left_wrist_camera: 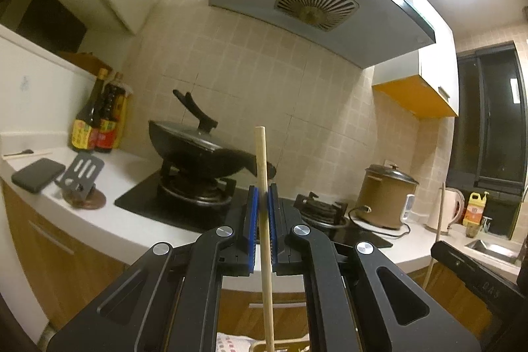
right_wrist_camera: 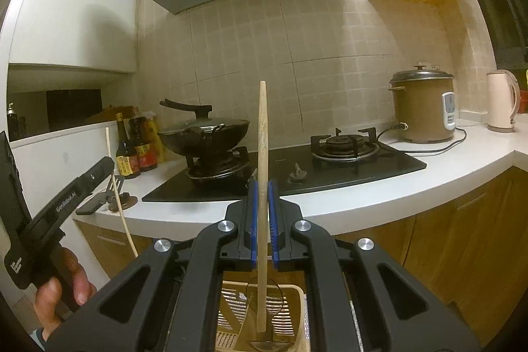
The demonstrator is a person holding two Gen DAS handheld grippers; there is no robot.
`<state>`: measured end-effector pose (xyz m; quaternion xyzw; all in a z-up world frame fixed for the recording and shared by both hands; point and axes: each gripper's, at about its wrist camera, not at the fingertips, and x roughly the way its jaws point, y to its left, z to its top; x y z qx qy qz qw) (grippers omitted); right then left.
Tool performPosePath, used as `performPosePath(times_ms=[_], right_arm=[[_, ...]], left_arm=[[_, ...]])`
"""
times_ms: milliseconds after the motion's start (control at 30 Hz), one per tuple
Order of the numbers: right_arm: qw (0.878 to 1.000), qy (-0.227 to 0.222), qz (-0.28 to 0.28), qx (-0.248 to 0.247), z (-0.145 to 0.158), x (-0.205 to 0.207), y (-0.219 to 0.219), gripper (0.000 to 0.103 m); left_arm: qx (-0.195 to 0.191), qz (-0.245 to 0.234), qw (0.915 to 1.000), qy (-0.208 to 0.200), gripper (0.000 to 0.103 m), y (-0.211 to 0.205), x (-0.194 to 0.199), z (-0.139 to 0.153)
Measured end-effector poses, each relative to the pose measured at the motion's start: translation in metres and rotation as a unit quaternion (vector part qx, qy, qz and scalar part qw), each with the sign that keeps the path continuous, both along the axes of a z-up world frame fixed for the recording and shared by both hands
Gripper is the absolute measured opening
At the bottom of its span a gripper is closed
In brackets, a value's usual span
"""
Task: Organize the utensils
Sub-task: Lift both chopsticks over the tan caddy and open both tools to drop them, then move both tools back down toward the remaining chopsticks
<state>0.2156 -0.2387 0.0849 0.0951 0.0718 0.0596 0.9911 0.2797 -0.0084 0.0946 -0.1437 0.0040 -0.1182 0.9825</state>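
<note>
Beige slotted basket [right_wrist_camera: 298, 294] below held stick [right_wrist_camera: 262, 154]; wok [right_wrist_camera: 204, 134], cooker [right_wrist_camera: 422, 108] beyond.

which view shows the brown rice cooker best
The right wrist view: the brown rice cooker with a dark lid stands large and unobstructed there, white control panel and cord visible. The left wrist view shows it smaller, near the edge, its panel barely visible.
</note>
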Motion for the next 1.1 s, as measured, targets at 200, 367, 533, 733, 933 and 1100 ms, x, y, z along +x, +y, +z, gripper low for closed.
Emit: performPosePath(times_ms=[200,367,533,733,933,1100], right_arm=[[1.0,-0.001,0.004,-0.002,-0.009,-0.003,0.001,0.005],[1.0,0.012,0.021,0.016,-0.012,-0.015,-0.009,0.006],[0.999,0.024,0.03,0.023,-0.008,-0.034,-0.018,0.021],[0.999,0.007,0.027,0.03,0.012,-0.073,-0.024,0.043],[1.0,-0.005,0.022,-0.01,0.036,-0.116,-0.013,0.051],[0.997,0.052,0.043,-0.042,0.029,-0.139,0.007,0.051]], left_arm=[[0.017,-0.016,0.9997,0.006,0.004,-0.003,-0.004,-0.01],[0.021,-0.03,0.9993,0.011,0.028,0.001,-0.017,-0.011],[0.026,-0.033,0.999,0.017,0.033,0.01,-0.039,-0.002],[0.03,-0.038,0.9988,0.008,0.033,0.024,-0.078,0.021],[0.051,-0.031,0.9982,0.004,0.037,0.034,-0.122,0.045],[0.079,-0.044,0.9942,0.059,0.039,0.041,-0.144,0.039]])
